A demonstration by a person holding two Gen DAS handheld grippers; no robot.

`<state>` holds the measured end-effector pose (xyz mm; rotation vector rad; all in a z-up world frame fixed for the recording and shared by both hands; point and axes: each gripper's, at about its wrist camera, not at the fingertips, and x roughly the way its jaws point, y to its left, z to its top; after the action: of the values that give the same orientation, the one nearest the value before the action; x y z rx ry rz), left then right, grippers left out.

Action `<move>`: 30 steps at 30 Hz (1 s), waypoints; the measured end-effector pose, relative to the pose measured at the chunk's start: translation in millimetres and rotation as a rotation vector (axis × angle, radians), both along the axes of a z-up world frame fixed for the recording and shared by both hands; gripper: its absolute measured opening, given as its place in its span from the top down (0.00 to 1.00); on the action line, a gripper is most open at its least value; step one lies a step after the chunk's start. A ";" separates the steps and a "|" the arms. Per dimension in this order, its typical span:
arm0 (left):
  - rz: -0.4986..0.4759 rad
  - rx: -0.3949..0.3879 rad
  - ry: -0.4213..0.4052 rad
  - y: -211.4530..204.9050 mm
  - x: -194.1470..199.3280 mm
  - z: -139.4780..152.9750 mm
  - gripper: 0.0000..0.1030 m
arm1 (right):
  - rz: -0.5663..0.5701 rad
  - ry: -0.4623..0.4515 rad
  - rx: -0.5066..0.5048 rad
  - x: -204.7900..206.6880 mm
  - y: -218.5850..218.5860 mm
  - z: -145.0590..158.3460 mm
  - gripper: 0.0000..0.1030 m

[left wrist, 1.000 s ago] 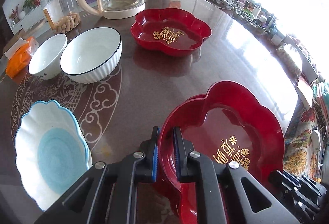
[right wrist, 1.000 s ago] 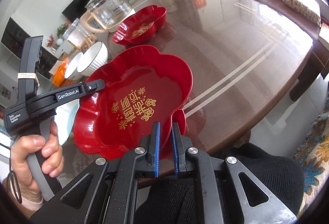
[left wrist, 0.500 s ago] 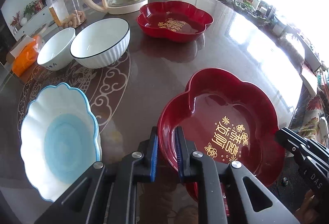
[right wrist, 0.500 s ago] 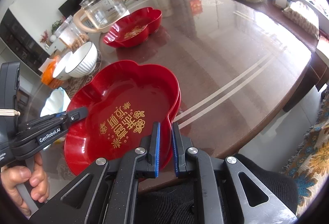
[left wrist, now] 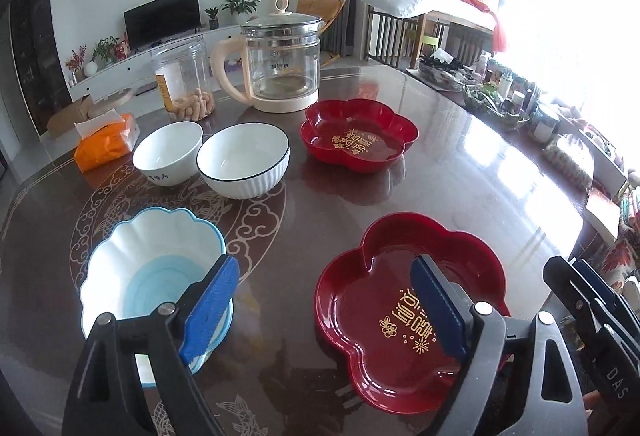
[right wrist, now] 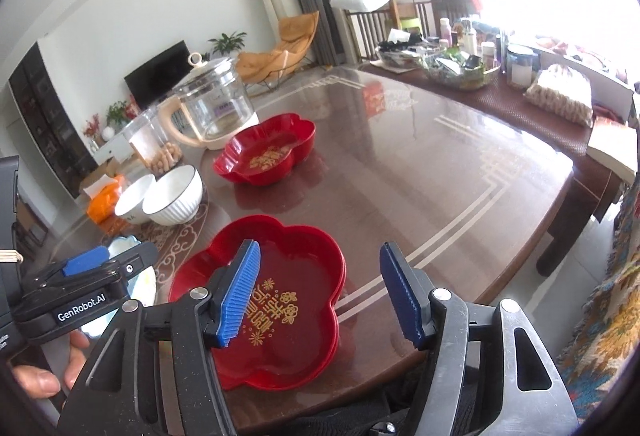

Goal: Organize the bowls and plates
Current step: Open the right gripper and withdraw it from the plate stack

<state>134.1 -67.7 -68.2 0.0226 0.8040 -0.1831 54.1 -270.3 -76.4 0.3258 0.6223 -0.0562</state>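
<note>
A red flower-shaped plate with gold lettering lies flat on the dark table near its front edge, also seen in the right wrist view. My left gripper hovers above the plate's left rim with its jaws opening wide and nothing pressed between them. My right gripper hangs over the plate's right rim, jaws also opening, pads clear of it. A second red plate sits further back. A blue-and-white scalloped bowl lies at the left, with two white bowls behind it.
A glass kettle, a clear jar of snacks and an orange tissue pack stand at the back left. Bottles and baskets crowd the far right edge. A hand holds the left gripper.
Both grippers were shut on the near red plate's rim and have let go and spread wide. They drew back and tilted upward, and the plate stays on the table.
</note>
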 end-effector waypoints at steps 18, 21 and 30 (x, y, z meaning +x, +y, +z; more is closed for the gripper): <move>0.039 -0.124 -0.009 11.5 -21.3 -11.7 0.15 | -0.027 -0.087 -0.097 -16.3 13.0 -11.8 0.33; 0.054 -0.143 -0.013 16.4 -23.0 -10.7 0.15 | -0.020 -0.096 -0.122 -18.0 17.4 -11.0 0.33; 0.073 -0.159 -0.031 25.2 -28.9 -6.6 0.15 | -0.004 -0.129 -0.197 -24.4 30.3 -7.4 0.30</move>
<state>105.1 -42.5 -74.8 -0.1532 0.7567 -0.1769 29.7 -240.0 -83.8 0.1382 0.4841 -0.0988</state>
